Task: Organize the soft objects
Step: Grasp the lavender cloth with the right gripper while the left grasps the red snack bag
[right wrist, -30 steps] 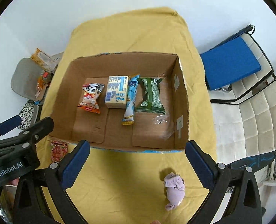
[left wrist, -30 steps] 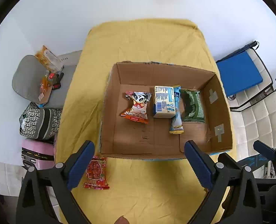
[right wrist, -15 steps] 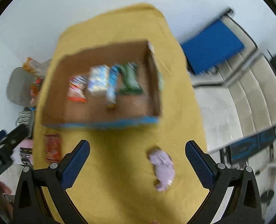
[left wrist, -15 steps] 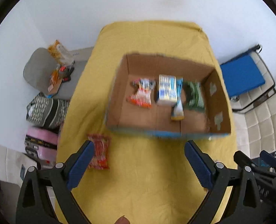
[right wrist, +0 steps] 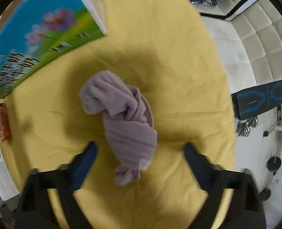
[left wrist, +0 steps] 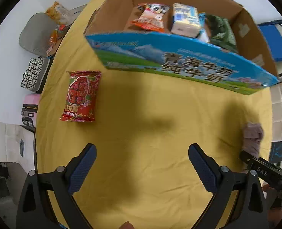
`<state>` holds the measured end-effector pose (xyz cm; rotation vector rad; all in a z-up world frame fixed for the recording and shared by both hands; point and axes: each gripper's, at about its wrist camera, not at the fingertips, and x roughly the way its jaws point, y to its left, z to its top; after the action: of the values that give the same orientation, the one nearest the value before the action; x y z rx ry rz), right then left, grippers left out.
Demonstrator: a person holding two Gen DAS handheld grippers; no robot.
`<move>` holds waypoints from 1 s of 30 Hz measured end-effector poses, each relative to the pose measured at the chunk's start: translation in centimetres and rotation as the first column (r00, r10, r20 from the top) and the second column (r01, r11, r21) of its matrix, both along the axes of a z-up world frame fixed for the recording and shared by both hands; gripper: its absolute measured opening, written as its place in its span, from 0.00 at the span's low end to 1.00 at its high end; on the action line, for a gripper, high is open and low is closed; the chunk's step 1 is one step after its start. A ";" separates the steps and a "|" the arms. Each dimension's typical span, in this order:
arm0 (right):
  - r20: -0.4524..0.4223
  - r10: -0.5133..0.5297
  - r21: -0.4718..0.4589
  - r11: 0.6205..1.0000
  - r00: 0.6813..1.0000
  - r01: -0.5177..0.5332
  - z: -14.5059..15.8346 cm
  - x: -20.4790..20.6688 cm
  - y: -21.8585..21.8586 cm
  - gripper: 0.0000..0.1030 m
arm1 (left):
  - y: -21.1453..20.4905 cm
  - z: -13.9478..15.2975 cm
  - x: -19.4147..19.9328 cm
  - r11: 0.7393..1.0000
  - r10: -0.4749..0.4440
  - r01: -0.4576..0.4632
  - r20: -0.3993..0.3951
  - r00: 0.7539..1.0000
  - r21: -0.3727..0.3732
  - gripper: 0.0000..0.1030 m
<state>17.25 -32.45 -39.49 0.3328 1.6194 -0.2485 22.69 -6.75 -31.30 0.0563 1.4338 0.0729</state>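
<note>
The lilac sock (right wrist: 125, 122), rolled into a loose twist, lies on the yellow tablecloth (right wrist: 179, 76) directly ahead of the right gripper (right wrist: 140, 150). That gripper's two blue-padded fingers (right wrist: 85, 158) are spread wide, one on each side of the sock's lower end, with cloth showing between each pad and the fabric; nothing is held. In the left wrist view the same sock sits at about 3 o'clock, near the table's edge, just above the black body of the other tool.

The red snack packet (left wrist: 81, 96) lies flat on the cloth at about 10 o'clock in the left view, well apart from the sock and just below the near left corner of the cardboard box (left wrist: 179, 57). The left gripper (left wrist: 141, 162) hangs over bare cloth, its fingers wide apart and empty, the packet well ahead and to the left of its tips.

The box stands at 12 o'clock, its printed blue-and-green wall facing the camera. Inside, side by side from left to right, are a panda-print snack bag (left wrist: 150, 18), a pale tissue pack (left wrist: 185, 20), a narrow blue-white pack (left wrist: 203, 32) and a dark green packet (left wrist: 222, 31).

Off the table at 9 to 10 o'clock stand a grey chair (left wrist: 36, 32) with snack bags on it, a patterned bag (left wrist: 33, 74) and a pink case (left wrist: 31, 103).
</note>
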 end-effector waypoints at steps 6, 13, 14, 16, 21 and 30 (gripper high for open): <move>0.032 0.063 -0.046 0.997 0.997 -0.062 0.3 0.9 2.6 0.44 | 2.3 -0.6 1.1 0.999 0.039 -0.039 0.005 0.999 0.034 0.96; 0.096 0.117 -0.034 0.993 0.989 -0.114 2.1 2.2 5.9 0.44 | 7.9 -1.1 3.3 0.989 0.107 -0.107 0.004 0.994 0.100 0.96; 0.104 0.117 -0.031 0.993 0.988 -0.115 2.2 2.4 6.2 0.44 | 8.6 -1.4 3.7 0.988 0.118 -0.117 -0.004 0.993 0.106 0.96; 0.116 0.125 -0.020 0.992 0.985 -0.124 2.3 3.0 7.2 0.44 | 10.0 -2.1 4.5 0.985 0.141 -0.138 -0.023 0.990 0.104 0.96; 0.114 0.132 0.006 0.991 0.985 -0.134 1.4 4.3 9.4 0.44 | 12.5 -4.7 6.7 0.985 0.162 -0.155 -0.098 0.982 0.083 0.96; 0.105 0.150 0.015 0.988 0.983 -0.152 0.6 6.6 11.2 0.44 | 12.8 -8.8 9.7 0.991 0.128 -0.119 -0.193 0.973 0.056 0.96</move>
<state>23.85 -21.27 -38.85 0.2349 1.5377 -0.0961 32.41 6.02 -40.11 0.0099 1.6320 0.2061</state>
